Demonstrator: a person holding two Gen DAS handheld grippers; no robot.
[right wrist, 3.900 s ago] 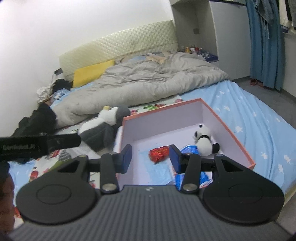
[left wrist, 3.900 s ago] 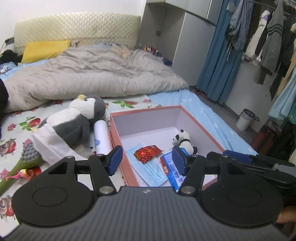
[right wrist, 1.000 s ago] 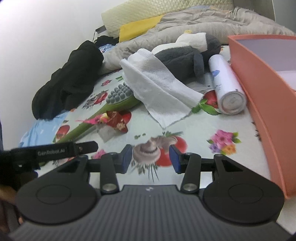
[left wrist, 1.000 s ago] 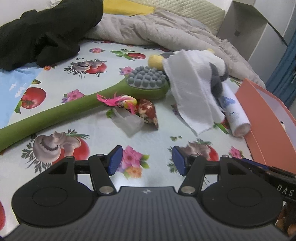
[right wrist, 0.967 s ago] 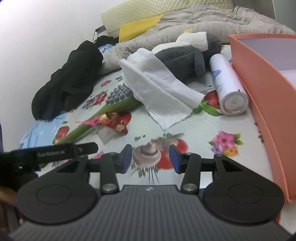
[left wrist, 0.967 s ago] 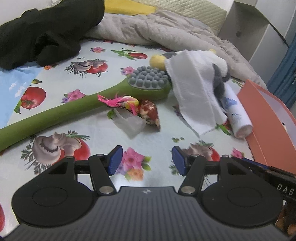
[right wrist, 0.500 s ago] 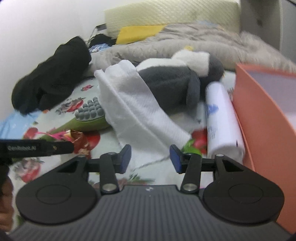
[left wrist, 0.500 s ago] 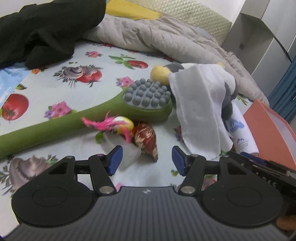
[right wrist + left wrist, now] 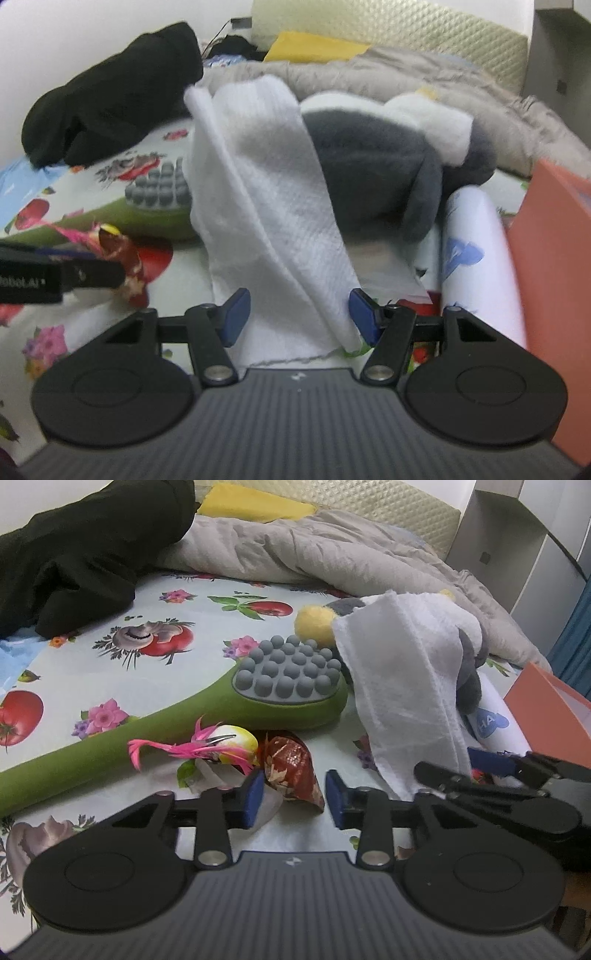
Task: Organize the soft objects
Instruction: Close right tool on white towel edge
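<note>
Two pickups are in hand on the fruit-print bedsheet [image 9: 155, 602]. The left gripper [image 9: 294, 800] is closing around the crinkled red foil packet [image 9: 291, 766]; whether its pads touch yet is unclear. The right gripper [image 9: 295, 317] is opening astride the white quilted cloth [image 9: 266, 206] draped over the grey-and-white plush penguin [image 9: 388, 162], not pinching it. Next, both must clamp and lift.
</note>
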